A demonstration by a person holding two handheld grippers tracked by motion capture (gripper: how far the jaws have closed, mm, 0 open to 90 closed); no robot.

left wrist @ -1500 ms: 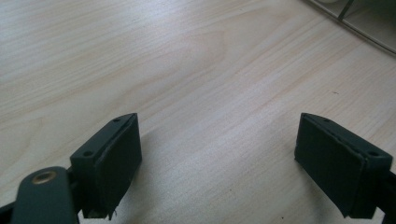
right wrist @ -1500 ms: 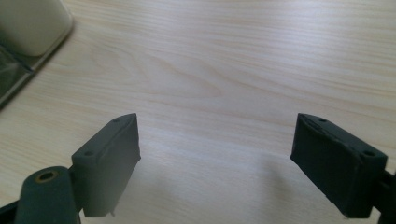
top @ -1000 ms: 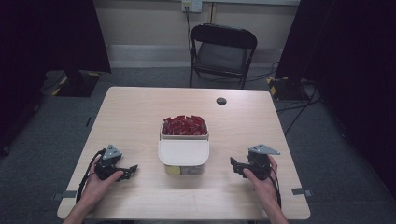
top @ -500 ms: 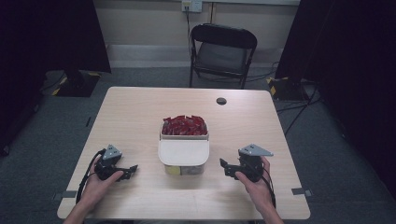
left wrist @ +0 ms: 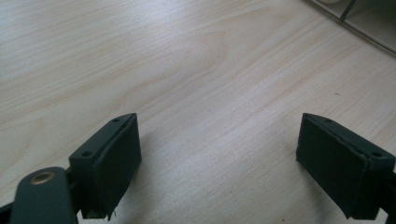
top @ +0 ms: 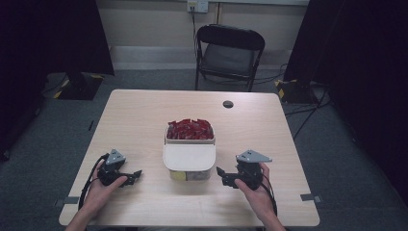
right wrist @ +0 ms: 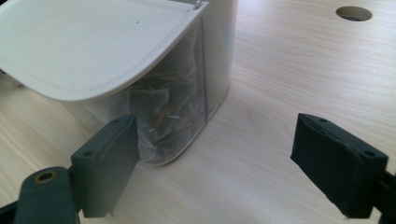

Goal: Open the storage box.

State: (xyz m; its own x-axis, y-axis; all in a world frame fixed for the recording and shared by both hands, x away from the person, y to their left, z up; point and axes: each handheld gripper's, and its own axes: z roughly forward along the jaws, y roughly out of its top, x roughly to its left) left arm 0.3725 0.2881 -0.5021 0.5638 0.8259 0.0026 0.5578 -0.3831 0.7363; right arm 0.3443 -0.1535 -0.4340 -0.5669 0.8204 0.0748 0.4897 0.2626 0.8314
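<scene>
Now my right tool (top: 226,177) sits nearer the container (top: 189,159) than a second ago: it has slid in across the counter (top: 269,125) toward the box's near corner, and its jaws have just been opening, with nothing between them. They stand wide. My left tool (top: 131,176) has kept its place on the other side, jaws also spread wide over bare wood.

The container stands at the middle of the counter, between my two tools and just beside the right one. It is a rounded, translucent plastic box with two compartments. A smooth white lid (right wrist: 88,42), hinged and tilted up, covers the near half; through the cloudy wall (right wrist: 177,116) I see pale packets with thin strings. The far half lies open, heaped with glossy red packets (top: 189,129).

The counter is pale wood-grain laminate, matte, with a round dark hole (top: 228,104) toward its far edge.
</scene>
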